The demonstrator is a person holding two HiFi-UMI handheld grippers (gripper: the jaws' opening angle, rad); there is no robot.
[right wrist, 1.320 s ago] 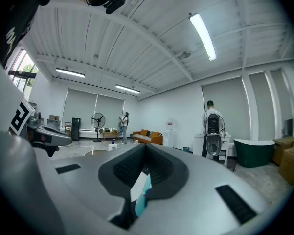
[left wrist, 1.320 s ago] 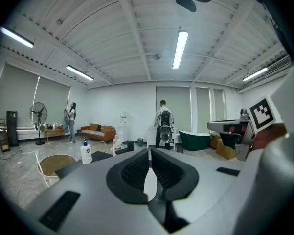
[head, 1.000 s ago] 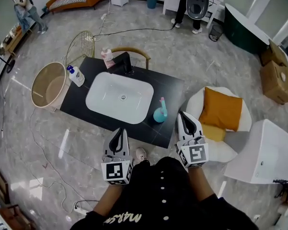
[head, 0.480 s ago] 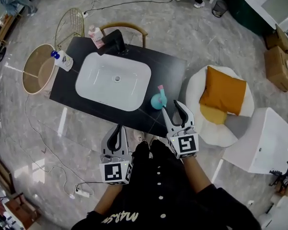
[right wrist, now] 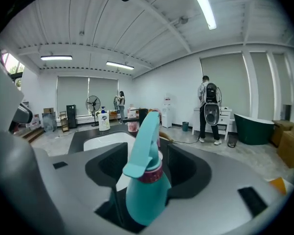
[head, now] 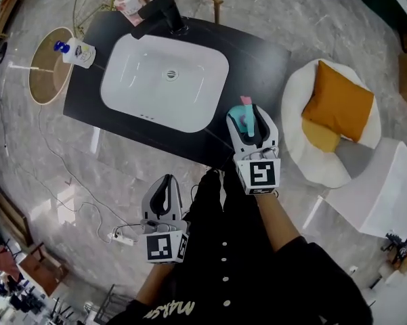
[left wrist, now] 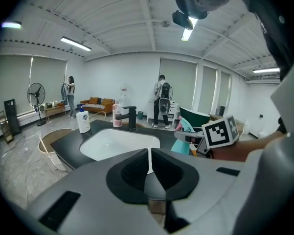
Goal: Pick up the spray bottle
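A teal spray bottle [head: 242, 120] with a pink collar stands on the black countertop [head: 257, 53], right of the white basin [head: 164, 80]. My right gripper [head: 247, 114] reaches over the counter's front edge, and its jaws are opening with the bottle between them. In the right gripper view the bottle [right wrist: 146, 180] fills the gap of that gripper [right wrist: 147, 163], with space showing between it and the pads. My left gripper [head: 165, 180] hangs lower, off the counter over the floor, jaws together and empty. In the left gripper view its [left wrist: 149, 159] tips meet in a thin slit.
A black faucet [head: 164, 9] stands behind the basin. A white pump bottle [head: 74, 51] sits at the counter's left corner and a pink bottle [head: 126, 2] at the back. A round basket [head: 46, 73] stands left, a white chair with an orange cushion [head: 338, 103] right.
My right gripper went from shut beside the counter to spread around the spray bottle. Both grippers sank, and the counter now sits higher in the head view.
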